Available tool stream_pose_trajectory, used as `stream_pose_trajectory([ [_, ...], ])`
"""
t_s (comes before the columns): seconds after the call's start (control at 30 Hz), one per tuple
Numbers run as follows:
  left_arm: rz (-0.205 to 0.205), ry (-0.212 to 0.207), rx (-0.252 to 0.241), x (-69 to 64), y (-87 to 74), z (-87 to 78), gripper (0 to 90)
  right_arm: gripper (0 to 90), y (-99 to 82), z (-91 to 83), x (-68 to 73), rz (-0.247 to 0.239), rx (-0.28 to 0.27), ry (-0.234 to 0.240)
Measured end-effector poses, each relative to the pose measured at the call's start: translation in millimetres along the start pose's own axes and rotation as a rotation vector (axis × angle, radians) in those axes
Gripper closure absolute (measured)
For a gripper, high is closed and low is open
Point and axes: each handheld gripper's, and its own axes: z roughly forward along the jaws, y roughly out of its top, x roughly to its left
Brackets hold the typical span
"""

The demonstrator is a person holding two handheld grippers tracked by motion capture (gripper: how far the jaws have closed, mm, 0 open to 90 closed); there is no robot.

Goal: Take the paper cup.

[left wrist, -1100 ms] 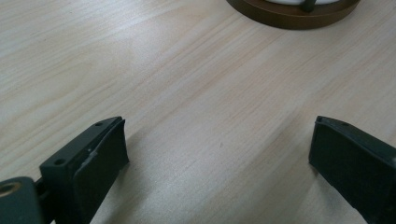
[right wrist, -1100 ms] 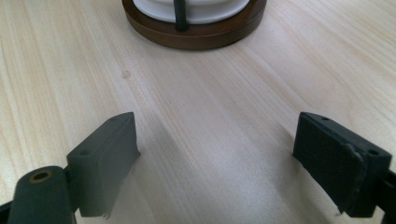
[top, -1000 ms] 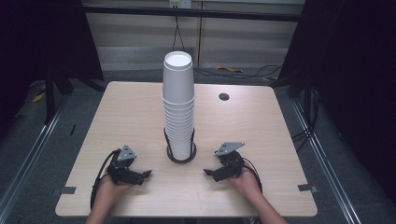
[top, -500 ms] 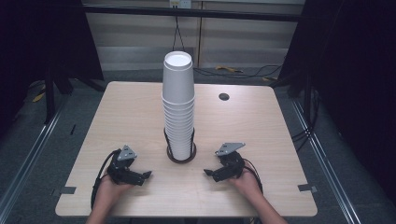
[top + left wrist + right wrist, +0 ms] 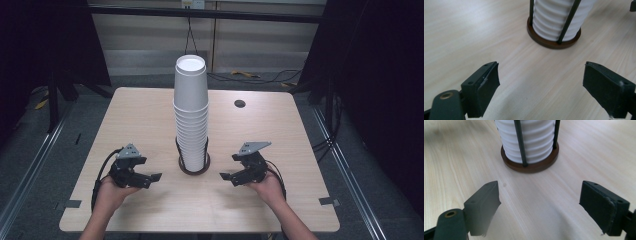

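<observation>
Tall stack of white cups (image 5: 191, 110) at frame centre, seated in a wire holder (image 5: 194, 164) on the counter (image 5: 140, 120); light, crushable, best pinched gently at the top rim. Left claw (image 5: 152, 177) and right claw (image 5: 225, 176) lower down, closing but gaping, empty

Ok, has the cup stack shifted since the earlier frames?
No: the cup stack stands just where it did, left of the dark hole.

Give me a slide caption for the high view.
Two hand-held grippers, left and right, flank a stack of white cups.
</observation>
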Motion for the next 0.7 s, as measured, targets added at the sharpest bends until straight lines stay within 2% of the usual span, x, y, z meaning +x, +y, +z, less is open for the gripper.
stream_pose_trajectory([
  [0.03, -0.008, -0.014, -0.007, -0.4, 6.3, -3.2, 13.5, 15.9, 3.7, -2.4, 0.3, -0.004, -0.008, 0.006],
  [0.13, 0.020, -0.022, -0.009, -1.7, 21.1, -9.0, 15.0, 16.0, 15.5, -9.2, 0.7, -0.014, -0.016, 0.011],
  [0.27, 0.027, -0.056, -0.010, -2.4, 37.3, -14.3, 15.1, 16.2, 31.5, -16.9, 0.3, -0.006, -0.048, 0.024],
  [0.5, 0.063, -0.061, -0.012, -2.7, 67.9, -29.2, 15.1, 16.2, 56.4, -25.0, 2.6, -0.036, -0.069, 0.031],
  [0.6, 0.061, -0.078, -0.022, -1.5, 79.0, -35.9, 15.2, 15.8, 66.6, -27.9, 4.8, -0.051, -0.080, 0.027],
  [0.7, 0.074, -0.068, -0.032, -0.5, 89.8, -43.0, 15.2, 15.6, 75.6, -30.5, 5.3, -0.060, -0.091, 0.030],
])
